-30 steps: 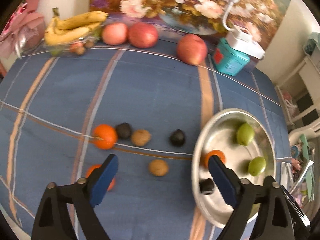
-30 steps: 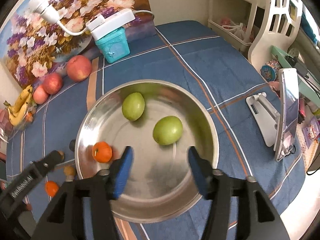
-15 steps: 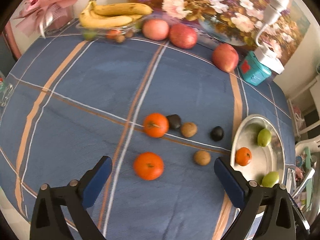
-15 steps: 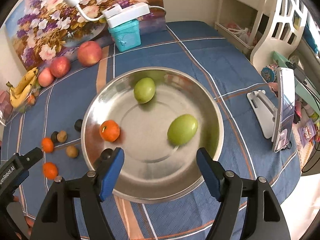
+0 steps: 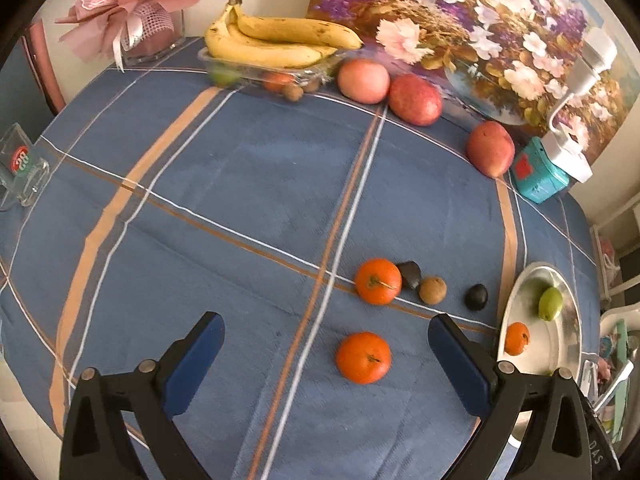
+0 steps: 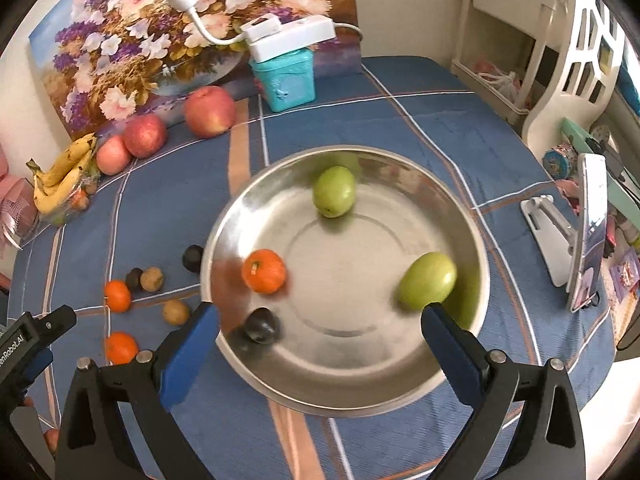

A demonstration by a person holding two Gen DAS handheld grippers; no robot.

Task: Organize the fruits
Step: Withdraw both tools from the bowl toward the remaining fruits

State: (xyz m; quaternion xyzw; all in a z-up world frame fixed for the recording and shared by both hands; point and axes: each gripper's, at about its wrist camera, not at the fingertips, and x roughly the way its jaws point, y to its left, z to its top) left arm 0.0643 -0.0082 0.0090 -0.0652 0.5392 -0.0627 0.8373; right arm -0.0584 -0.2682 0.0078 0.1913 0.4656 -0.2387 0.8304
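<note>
Although four fruits already lie in the round stainless-steel bowl [image 6: 452, 208], the sorting looks to be well short of finished. Inside the bowl sit a small orange tangerine [image 6: 264, 271], a dark plum-like fruit [image 6: 262, 326] close to the near rim, and two green oval fruits [image 6: 334, 191], one at the far side and one at the right [image 6: 427, 280]; the blur on the dark fruit and the right green one suggests they have not settled.

Left out on the blue plaid cloth of the desk [image 5: 240, 184], just beside the bowl, are two orange tangerines [image 5: 363, 357] [image 5: 378, 281], two dark round fruits [image 5: 411, 274] [image 5: 476, 297] and two small brown round fruits [image 5: 432, 290] [image 6: 175, 312]. My judgement is that these six are what remains.

The left hand-held gripper [image 5: 326, 364] is spread wide and empty, with the nearer tangerine lying between its blue pads but untouched. The right hand-held gripper [image 6: 320, 354] hangs over the bowl's near rim, its jaws opening, gripping nothing.

Farther off, at the back edge, stand three red apples [image 5: 363, 80], a clear tray of yellow bananas [image 5: 276, 42], a turquoise box [image 5: 540, 176] and a floral painting [image 5: 480, 28]. Nothing blocks the way from the loose fruit to the bowl.
</note>
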